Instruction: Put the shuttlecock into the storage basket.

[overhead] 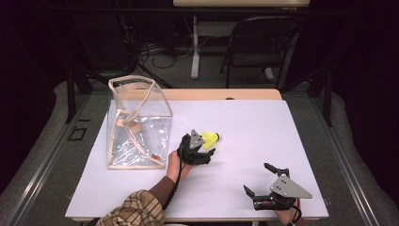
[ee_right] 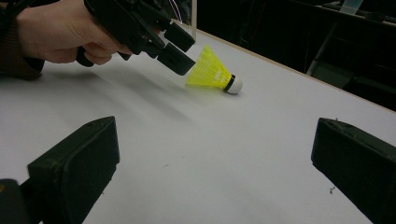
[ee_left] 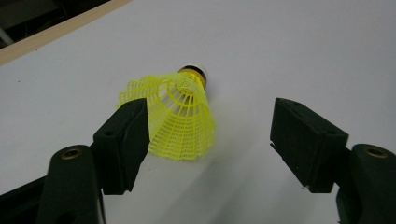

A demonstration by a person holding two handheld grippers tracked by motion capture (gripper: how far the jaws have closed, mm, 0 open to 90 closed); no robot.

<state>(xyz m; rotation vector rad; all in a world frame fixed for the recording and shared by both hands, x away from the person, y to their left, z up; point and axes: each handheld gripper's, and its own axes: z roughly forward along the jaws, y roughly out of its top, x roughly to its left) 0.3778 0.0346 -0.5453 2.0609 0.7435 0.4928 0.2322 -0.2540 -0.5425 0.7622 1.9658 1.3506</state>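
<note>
A yellow shuttlecock (overhead: 211, 138) is seen lying on its side on the white table (overhead: 263, 132), near the middle, its white cork tip pointing away from the person. In the left gripper view its mesh skirt (ee_left: 180, 116) is shown between the jaws of the left gripper (ee_left: 210, 135); one jaw is touched by the skirt's edge, the other stands well apart, so nothing is gripped. The right gripper (overhead: 266, 181), resting near the table's front edge, is held wide open and empty. A clear plastic bag (overhead: 137, 123) with beige trim is shown standing left of the shuttlecock in the high view. No legible writing can be made out.
</note>
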